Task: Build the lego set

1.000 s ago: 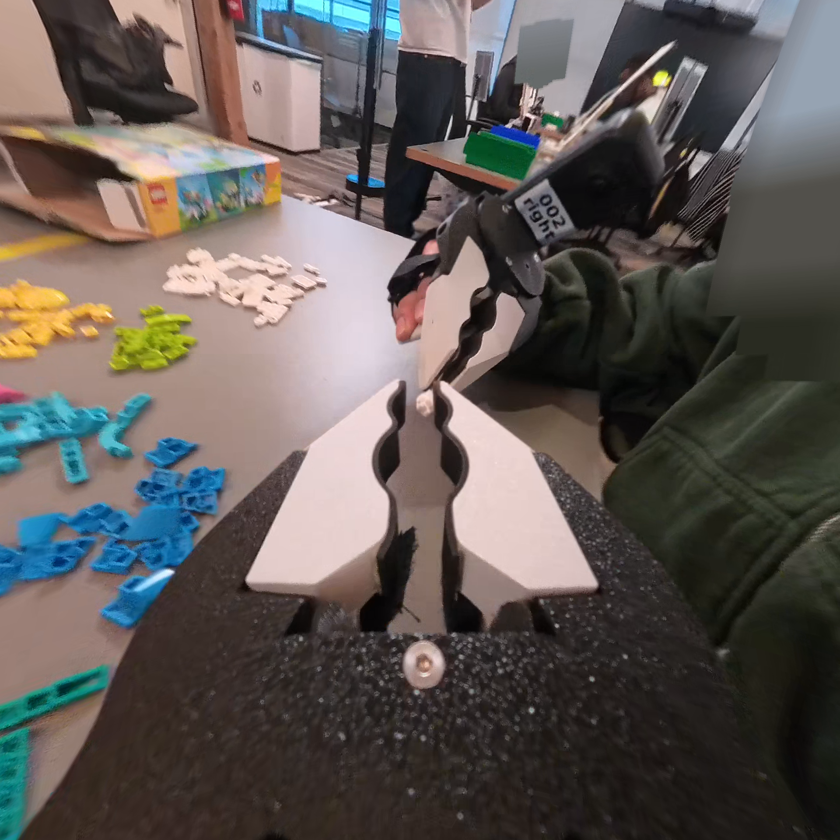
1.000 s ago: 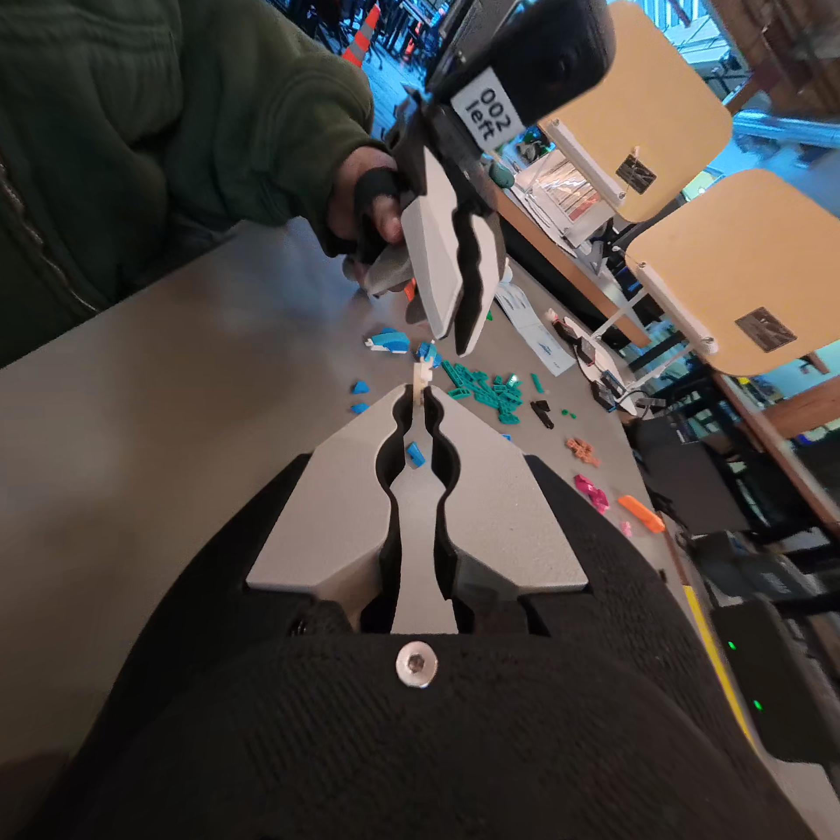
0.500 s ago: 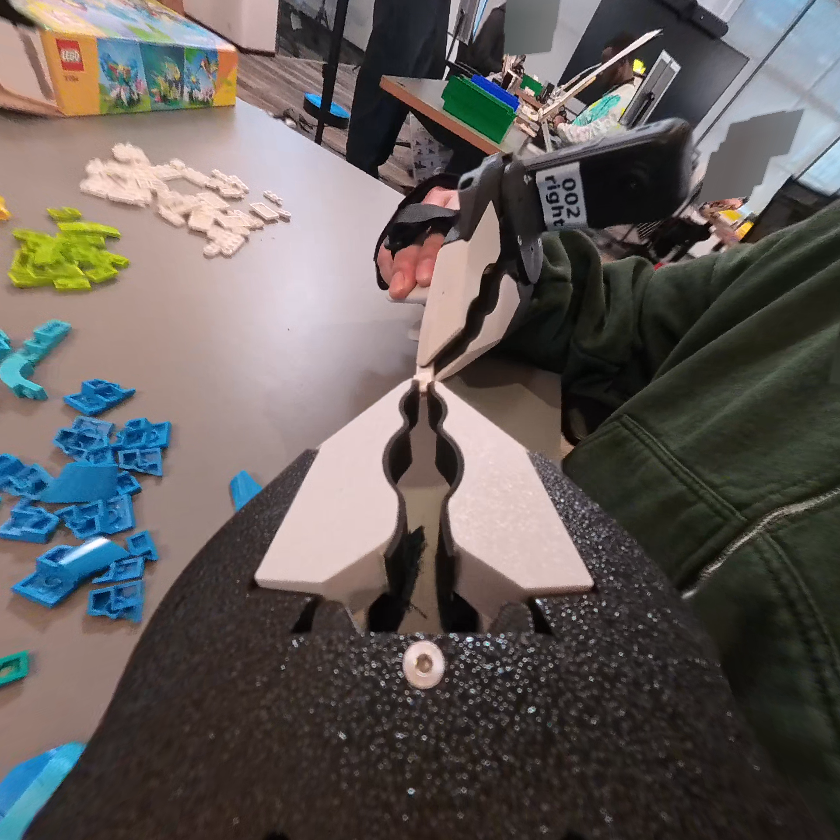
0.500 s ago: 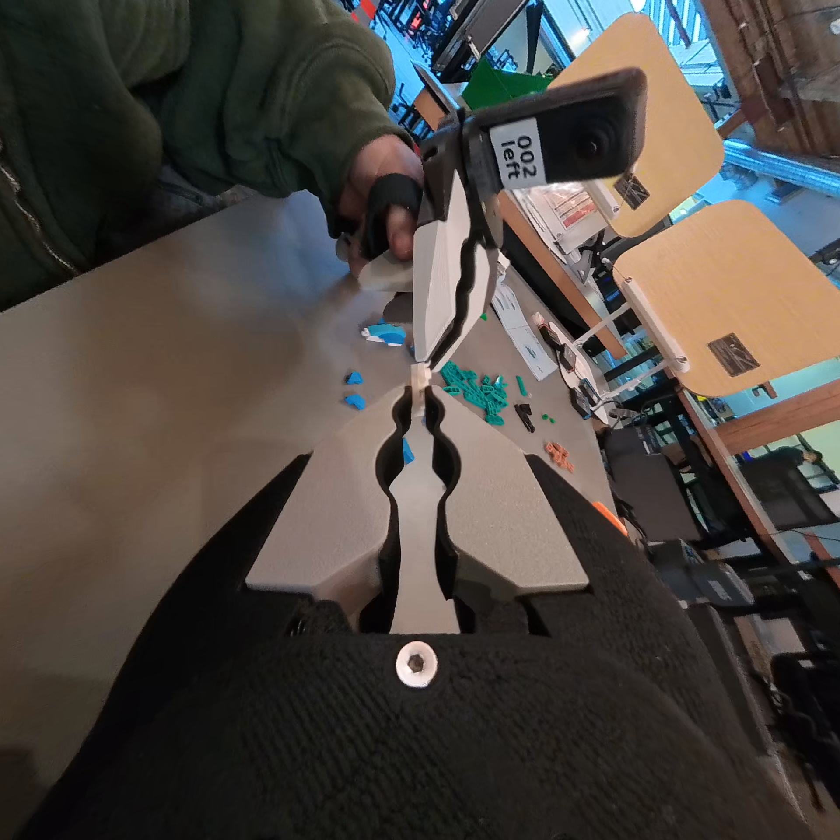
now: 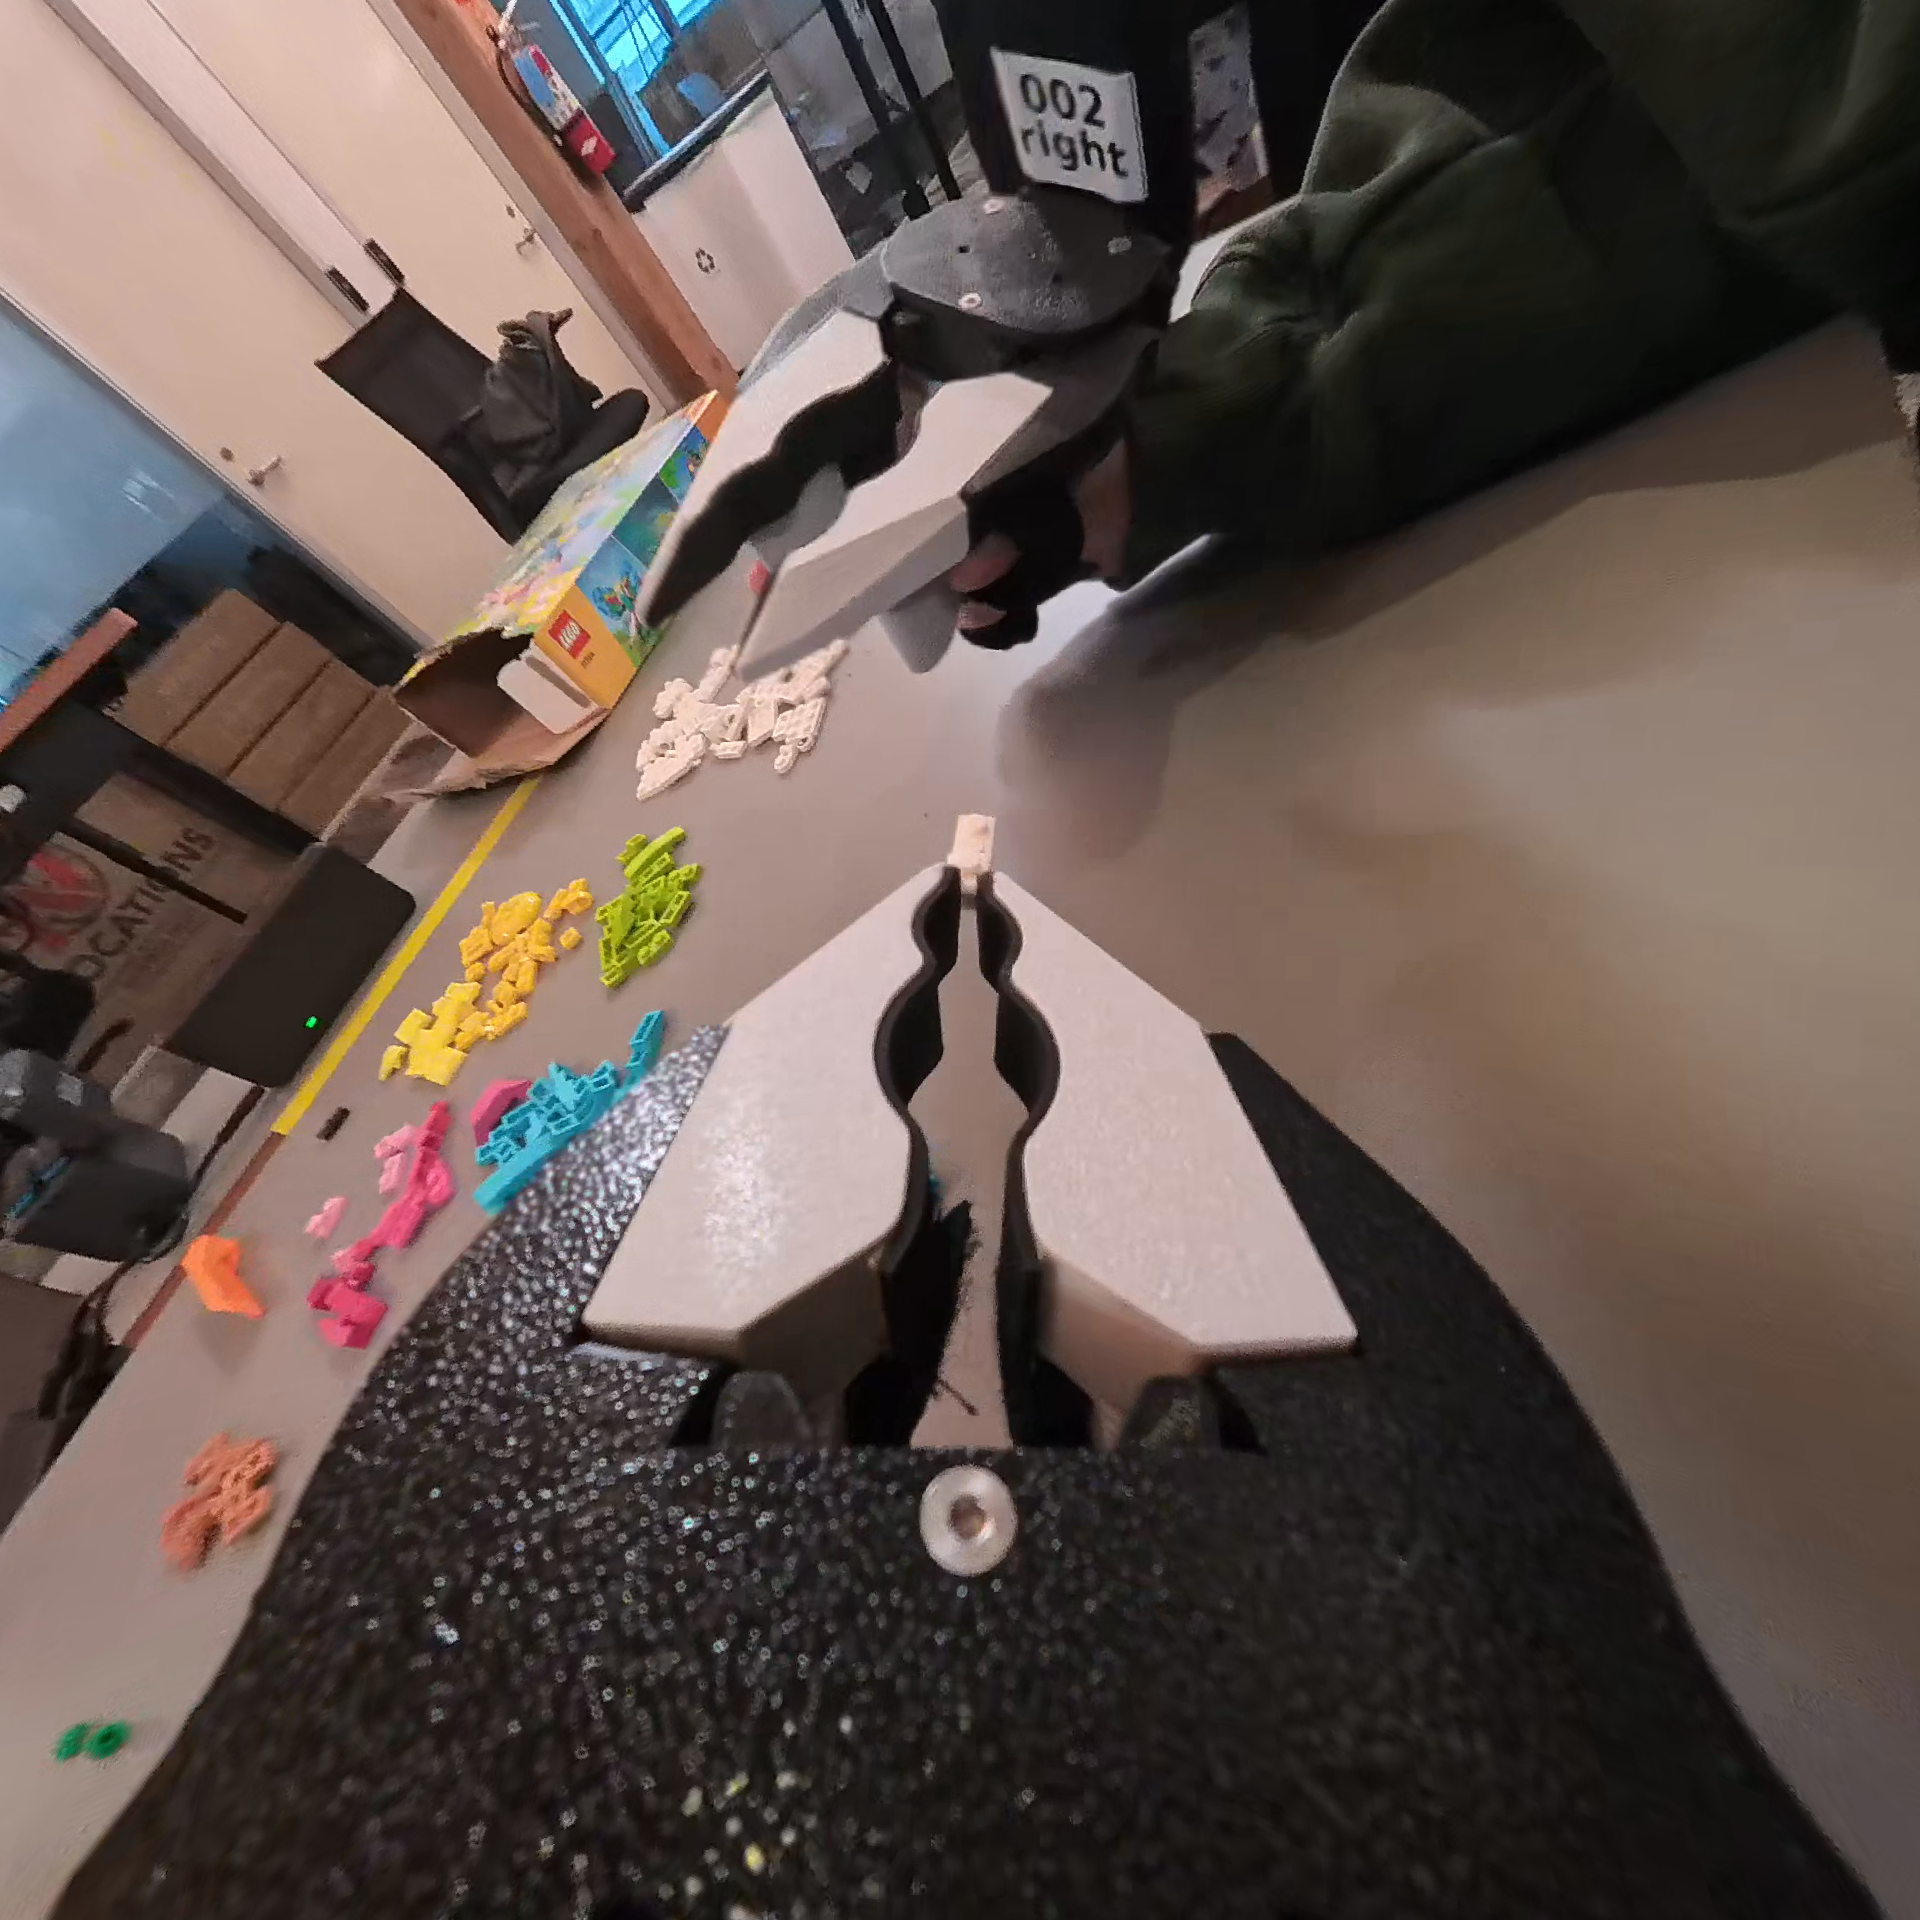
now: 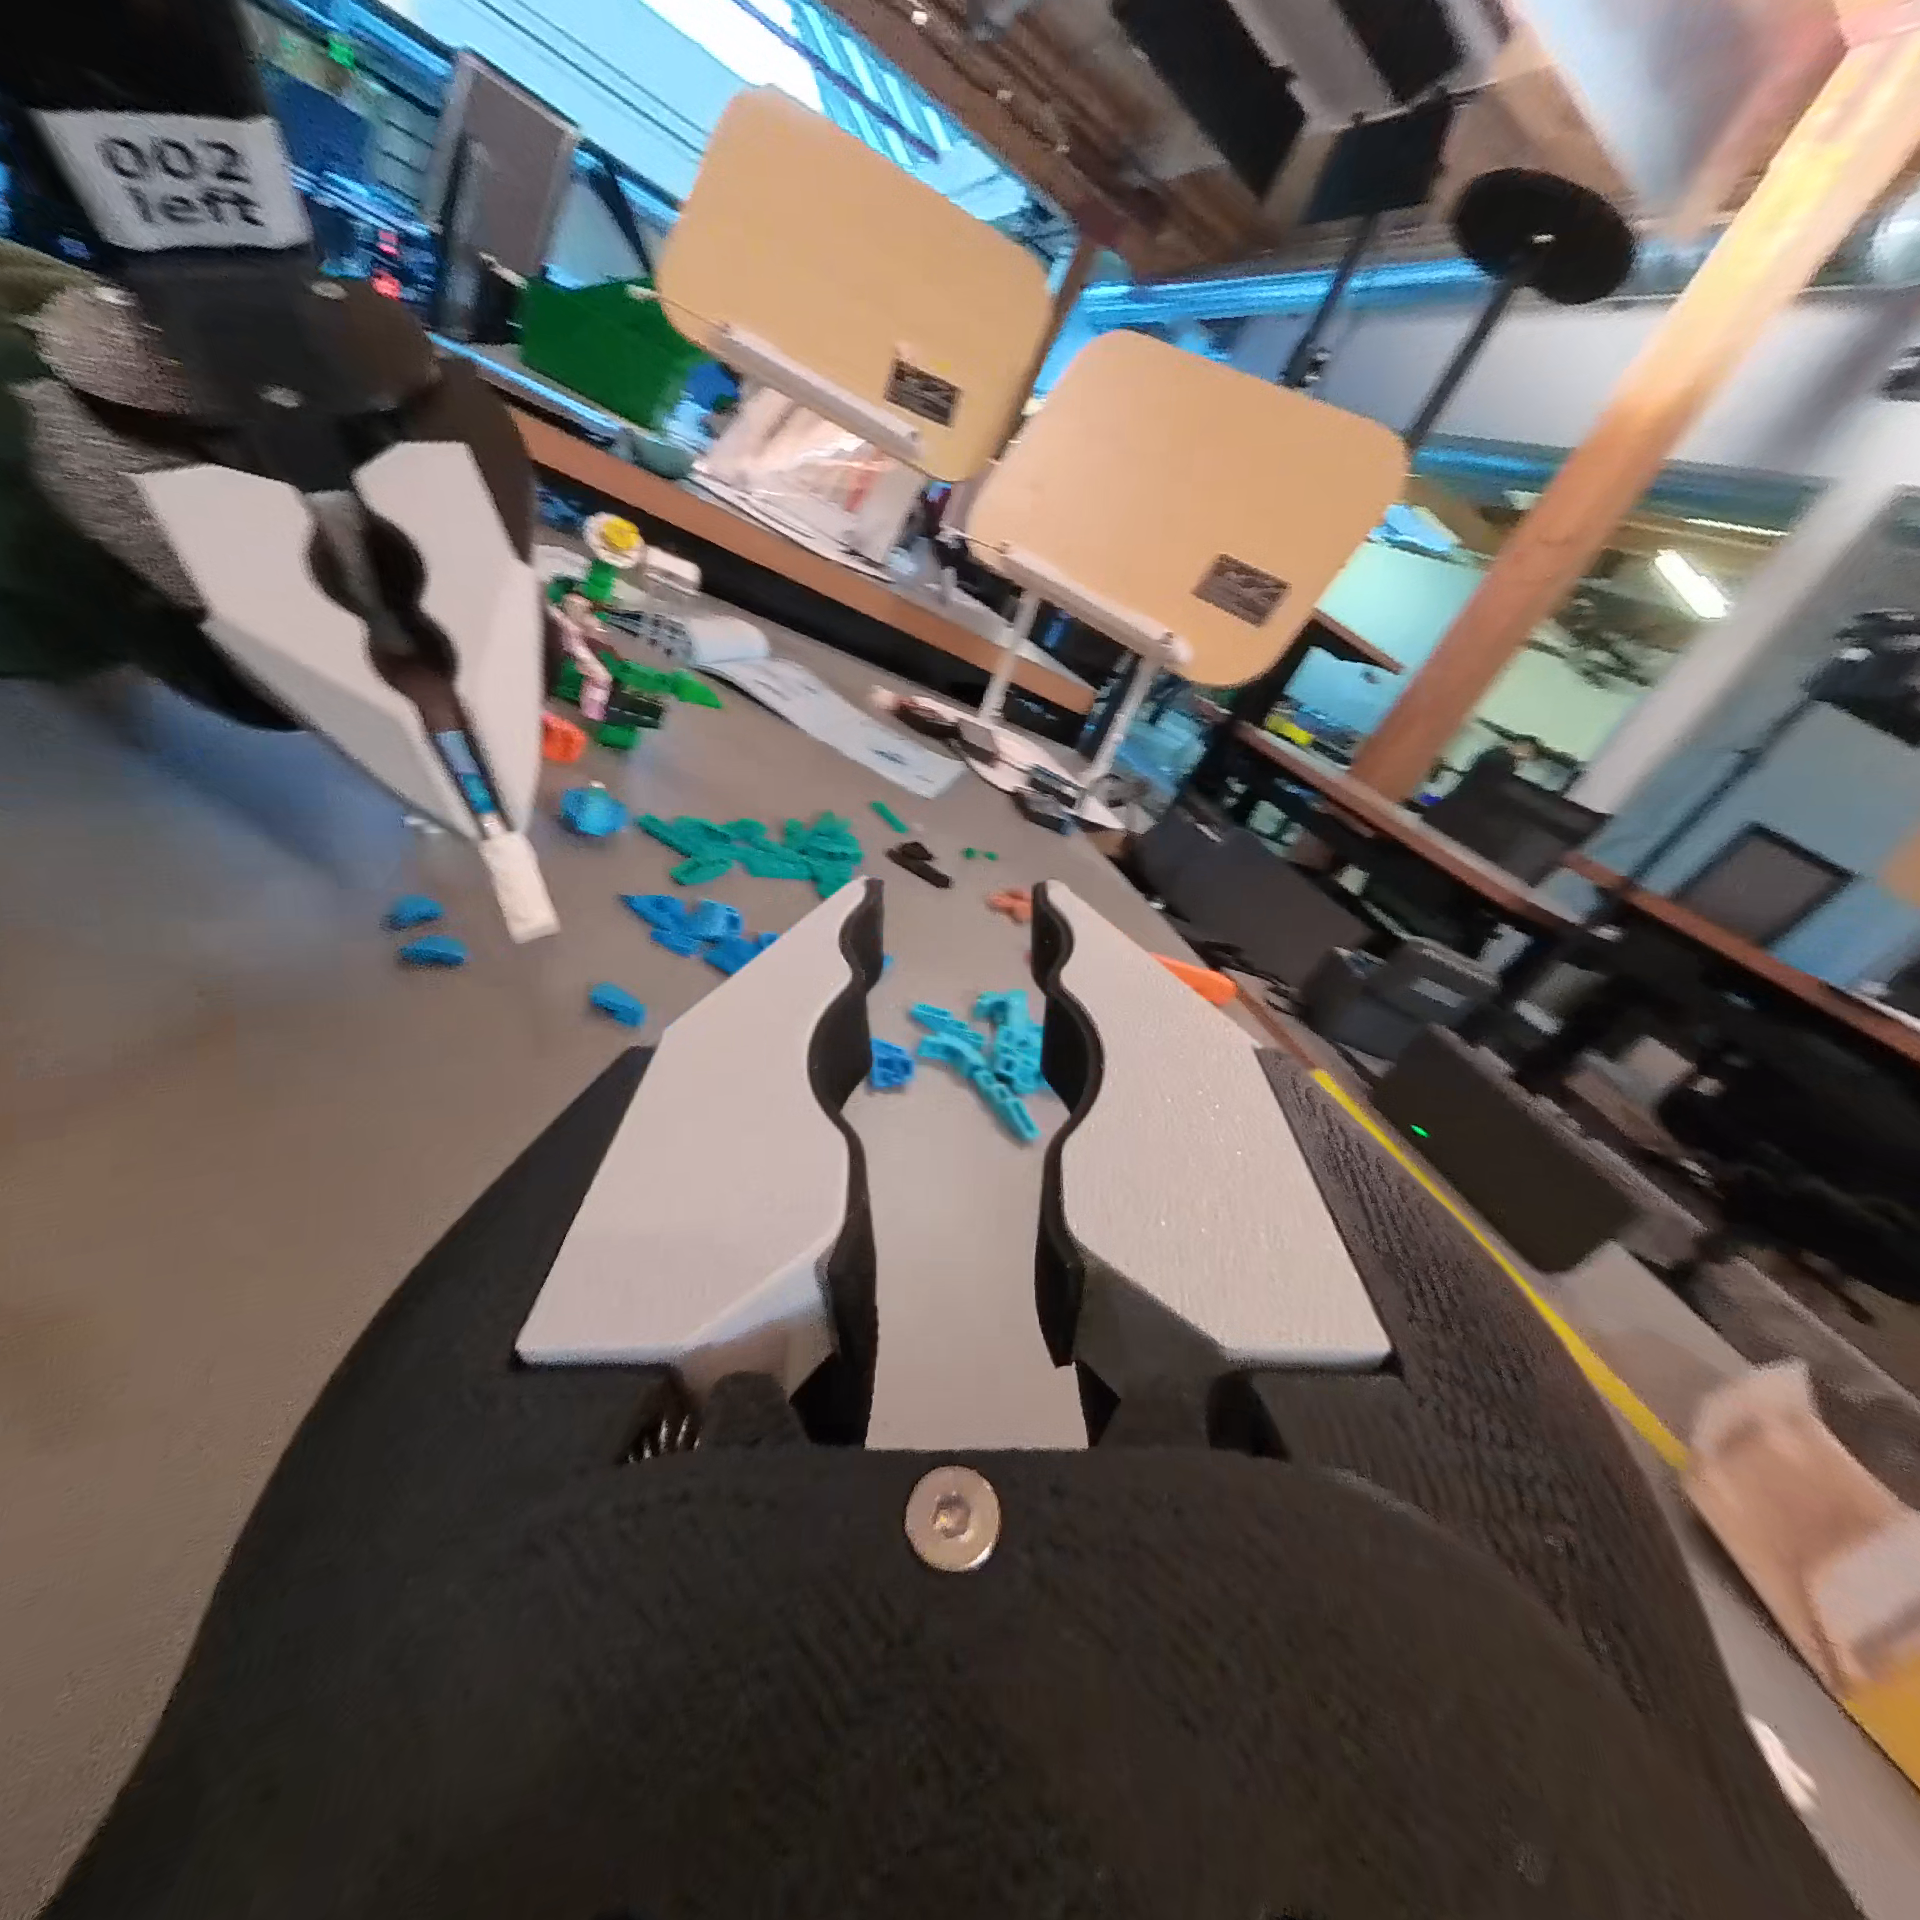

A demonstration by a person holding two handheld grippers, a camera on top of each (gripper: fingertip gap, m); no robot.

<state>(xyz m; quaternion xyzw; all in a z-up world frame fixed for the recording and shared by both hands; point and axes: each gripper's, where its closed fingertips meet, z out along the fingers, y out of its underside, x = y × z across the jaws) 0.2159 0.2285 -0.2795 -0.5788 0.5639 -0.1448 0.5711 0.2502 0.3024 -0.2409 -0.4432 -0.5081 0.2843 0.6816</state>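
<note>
Jaws of the left gripper (image 5: 971, 902) are pinched together on a small white piece (image 5: 974, 840); its free end sticks out past the tips, above the bench (image 5: 1455, 831). From the right wrist view the same piece (image 6: 516, 885) hangs from the left gripper (image 6: 488, 826), slanting down toward the bench surface (image 6: 208, 1039).

Right gripper (image 6: 951, 914): jaws apart, a clear gap between the tips, nothing held. From the left wrist view it (image 5: 717, 623) sits low over the white lego pile (image 5: 738, 717), tips angled down. Cannot tell whether they touch the pile.

Sorted piles on the bench, left wrist view:
- lime green pile (image 5: 646, 914) just beside yellow pile (image 5: 483, 987)
- turquoise pile (image 5: 561, 1117), partly behind the gripper body
- pink pile (image 5: 390, 1216)
- one orange piece (image 5: 220, 1273), alone
- salmon pile (image 5: 220, 1501) near the bench edge
- lego box (image 5: 613, 582), opened, beyond the white pile

Right wrist view adds:
- dark teal pile (image 6: 764, 847)
- blue pieces (image 6: 691, 925), scattered
- light blue pieces (image 6: 982, 1049) seen between the open jaws
- a partly built flower model (image 6: 603, 644) behind the left gripper, blurred
- booklet (image 6: 831, 717) lying flat farther back

A dark green sleeve (image 5: 1403, 343) rests on the bench behind the right gripper. Yellow tape line (image 5: 416, 935) runs along the bench edge.
</note>
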